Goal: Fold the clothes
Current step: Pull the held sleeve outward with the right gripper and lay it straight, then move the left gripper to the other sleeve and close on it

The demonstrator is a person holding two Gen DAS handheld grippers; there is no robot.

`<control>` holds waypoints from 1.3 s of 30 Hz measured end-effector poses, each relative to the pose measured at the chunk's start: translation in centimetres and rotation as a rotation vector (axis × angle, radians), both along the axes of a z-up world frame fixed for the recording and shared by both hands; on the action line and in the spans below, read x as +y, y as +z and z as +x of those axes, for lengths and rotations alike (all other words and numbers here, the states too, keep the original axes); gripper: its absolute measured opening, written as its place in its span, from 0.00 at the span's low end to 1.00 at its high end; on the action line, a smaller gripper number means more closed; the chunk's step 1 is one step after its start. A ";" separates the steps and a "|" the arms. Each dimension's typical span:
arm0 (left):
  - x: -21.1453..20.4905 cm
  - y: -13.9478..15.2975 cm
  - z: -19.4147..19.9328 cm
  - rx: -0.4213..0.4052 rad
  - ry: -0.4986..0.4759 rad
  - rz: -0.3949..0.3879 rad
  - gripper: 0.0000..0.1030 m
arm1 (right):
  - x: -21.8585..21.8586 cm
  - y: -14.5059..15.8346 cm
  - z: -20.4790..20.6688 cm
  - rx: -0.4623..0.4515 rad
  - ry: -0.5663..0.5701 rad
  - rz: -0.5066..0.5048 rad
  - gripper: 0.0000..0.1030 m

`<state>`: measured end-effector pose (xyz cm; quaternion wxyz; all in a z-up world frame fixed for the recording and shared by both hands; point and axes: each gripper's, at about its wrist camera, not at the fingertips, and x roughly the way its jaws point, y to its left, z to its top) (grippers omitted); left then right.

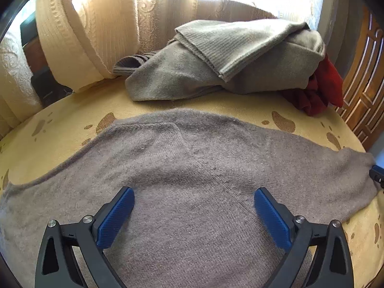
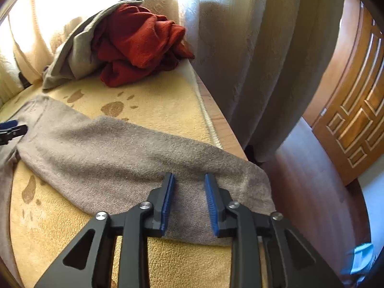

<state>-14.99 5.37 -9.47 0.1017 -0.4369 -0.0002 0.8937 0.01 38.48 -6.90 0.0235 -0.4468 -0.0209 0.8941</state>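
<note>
A taupe knit sweater (image 1: 192,158) lies spread flat on a yellow cover with brown paw prints (image 1: 72,110). My left gripper (image 1: 194,190) hovers over the sweater's body with its blue pads wide apart and nothing between them. One sleeve (image 2: 115,153) stretches out to the right, its cuff end hanging slightly past the surface's edge. My right gripper (image 2: 189,176) stands over that cuff end, its jaws a little apart with the sleeve lying flat below and no fabric pinched. Part of the right gripper (image 1: 375,175) shows at the sleeve's tip in the left wrist view.
A pile of grey garments (image 1: 228,57) and a crumpled red garment (image 2: 141,43) sit at the back of the cover. Cream curtains (image 2: 252,60) hang behind and to the right. The surface's right edge (image 2: 223,124) drops to a wooden floor beside a carved wooden door (image 2: 355,110).
</note>
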 end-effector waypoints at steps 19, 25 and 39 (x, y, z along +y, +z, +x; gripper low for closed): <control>-20.6 3.0 17.1 -0.042 0.310 0.266 0.99 | -31.3 8.4 2.2 0.045 0.690 -0.344 0.99; -29.9 3.7 28.1 0.053 0.596 0.177 0.99 | -43.1 7.7 4.7 0.039 0.898 -0.236 0.99; -35.9 -0.6 42.6 0.007 0.828 0.147 0.99 | -49.1 -0.5 3.4 -0.010 0.893 -0.179 1.00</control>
